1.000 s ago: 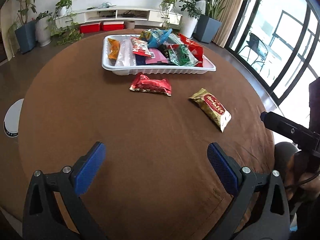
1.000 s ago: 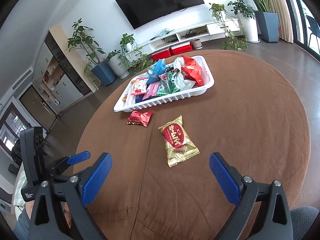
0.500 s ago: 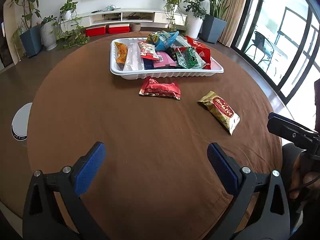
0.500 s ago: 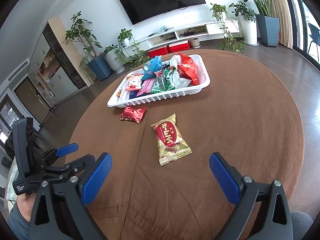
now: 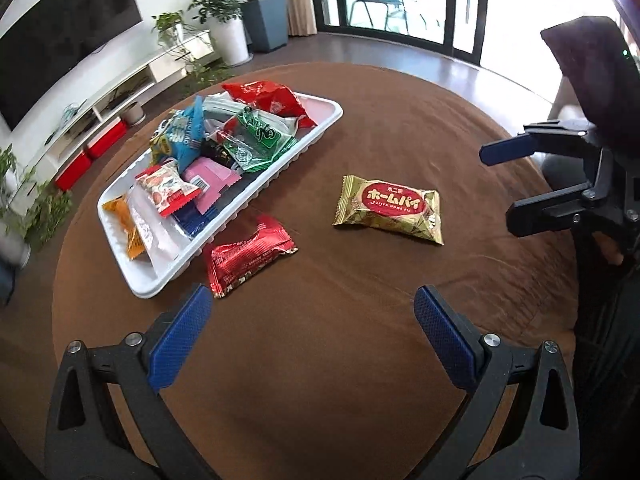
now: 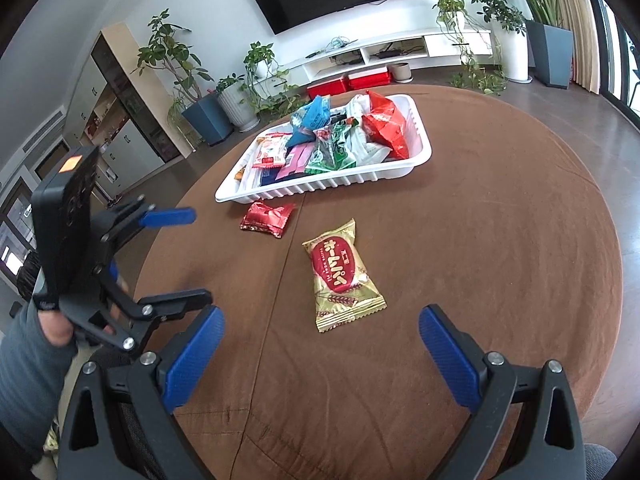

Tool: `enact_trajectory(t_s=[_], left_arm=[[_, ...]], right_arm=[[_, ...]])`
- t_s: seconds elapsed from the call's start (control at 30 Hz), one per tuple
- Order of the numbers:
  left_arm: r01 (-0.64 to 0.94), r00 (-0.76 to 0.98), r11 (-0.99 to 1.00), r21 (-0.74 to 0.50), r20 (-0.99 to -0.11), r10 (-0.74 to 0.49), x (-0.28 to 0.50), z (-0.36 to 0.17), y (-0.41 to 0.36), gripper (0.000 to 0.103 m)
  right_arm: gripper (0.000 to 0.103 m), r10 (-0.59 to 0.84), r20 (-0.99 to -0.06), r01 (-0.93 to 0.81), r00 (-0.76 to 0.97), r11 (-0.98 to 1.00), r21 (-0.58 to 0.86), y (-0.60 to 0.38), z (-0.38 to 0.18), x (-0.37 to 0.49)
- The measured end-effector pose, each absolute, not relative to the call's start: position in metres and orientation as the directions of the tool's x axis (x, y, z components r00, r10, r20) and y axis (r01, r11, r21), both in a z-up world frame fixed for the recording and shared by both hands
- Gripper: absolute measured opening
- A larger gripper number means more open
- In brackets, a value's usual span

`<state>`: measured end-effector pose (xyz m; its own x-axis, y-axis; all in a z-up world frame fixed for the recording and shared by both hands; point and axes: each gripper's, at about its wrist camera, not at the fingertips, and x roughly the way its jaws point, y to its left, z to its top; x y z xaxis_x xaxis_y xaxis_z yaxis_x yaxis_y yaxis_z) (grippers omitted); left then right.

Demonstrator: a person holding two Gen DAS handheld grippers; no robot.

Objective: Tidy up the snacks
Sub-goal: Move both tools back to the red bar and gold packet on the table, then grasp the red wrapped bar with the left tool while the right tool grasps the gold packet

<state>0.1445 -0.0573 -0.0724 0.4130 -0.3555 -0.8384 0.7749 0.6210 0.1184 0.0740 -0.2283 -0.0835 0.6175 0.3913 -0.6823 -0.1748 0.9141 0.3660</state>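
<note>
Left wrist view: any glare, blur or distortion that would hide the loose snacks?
Left wrist view: strong fisheye bending, windows blown out at top right, yet the gold packet and red packet stay sharp, only foil glints. Right wrist view: even daylight, edges curved, white tray clear; both grippers slightly soft.

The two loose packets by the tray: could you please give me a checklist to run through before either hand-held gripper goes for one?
1. Left hand-held gripper open and empty: ok.
2. Right hand-held gripper open and empty: ok.
3. Gold packet lies flat on the table, clear of other things: ok.
4. Red packet clear of the tray: not ok, its end lies against the wall.
5. Room in the tray for two more: cannot tell, it is heaped.
6. Grippers apart from each other: ok.
</note>
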Motion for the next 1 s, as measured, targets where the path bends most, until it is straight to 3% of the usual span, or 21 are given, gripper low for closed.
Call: enact_trajectory(t_s=[0.47, 1.0], left_arm=[[0.884, 0.193, 0.467, 0.008, -0.916, -0.350, 0.203, -0.094, -0.077, 0.097], [0.893, 0.114, 0.449, -0.040, -0.944, -0.311, 0.238, -0.115, -0.078, 0.097]], right_arm=[[0.100, 0.412, -0.692, -0.193, 0.593, 0.907, 0.374, -0.229, -0.087, 0.089], [0.100, 0.416, -0.711, -0.176, 0.567, 0.904, 0.389, -0.232, -0.094, 0.092]])
